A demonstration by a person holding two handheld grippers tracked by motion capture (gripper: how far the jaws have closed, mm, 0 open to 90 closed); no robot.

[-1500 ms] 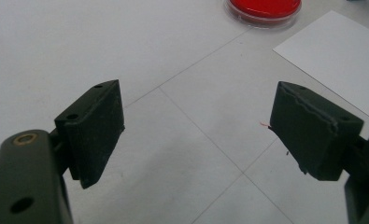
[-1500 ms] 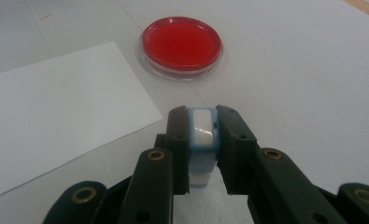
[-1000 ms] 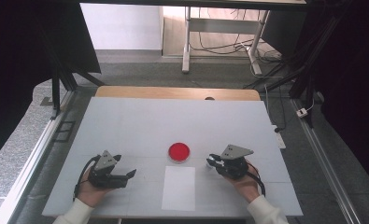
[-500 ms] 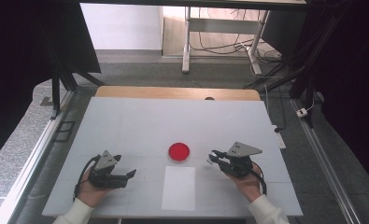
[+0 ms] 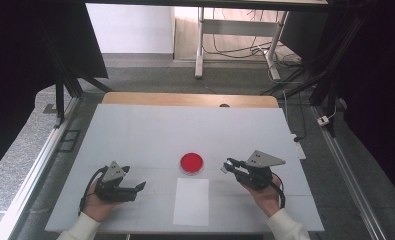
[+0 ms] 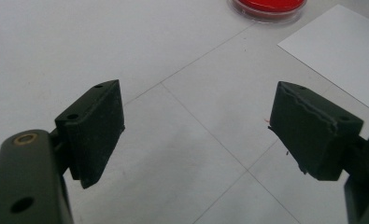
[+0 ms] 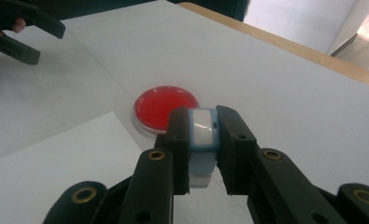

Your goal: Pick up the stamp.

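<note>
A round red dish with a clear rim (image 5: 191,162) sits near the middle of the white table (image 5: 150,130); it also appears as the dish (image 7: 165,107) and the dish (image 6: 267,6). Just in front of it lies a white sheet of paper (image 5: 191,201). My right gripper (image 5: 228,165) is just right of the dish, shut on a small pale blue and white block (image 7: 202,135). My left gripper (image 5: 140,186) rests at the front left, jaws wide apart with nothing between them, bare table below the left gripper (image 6: 196,121).
A wooden strip (image 5: 190,100) runs along the table's far edge. Metal frame rails (image 5: 35,165) flank both sides. Beyond the table stand a stand's legs and cables (image 5: 235,45) on the floor.
The right gripper with its block has shifted slightly and tilted, staying beside the dish. The left gripper has barely moved.
</note>
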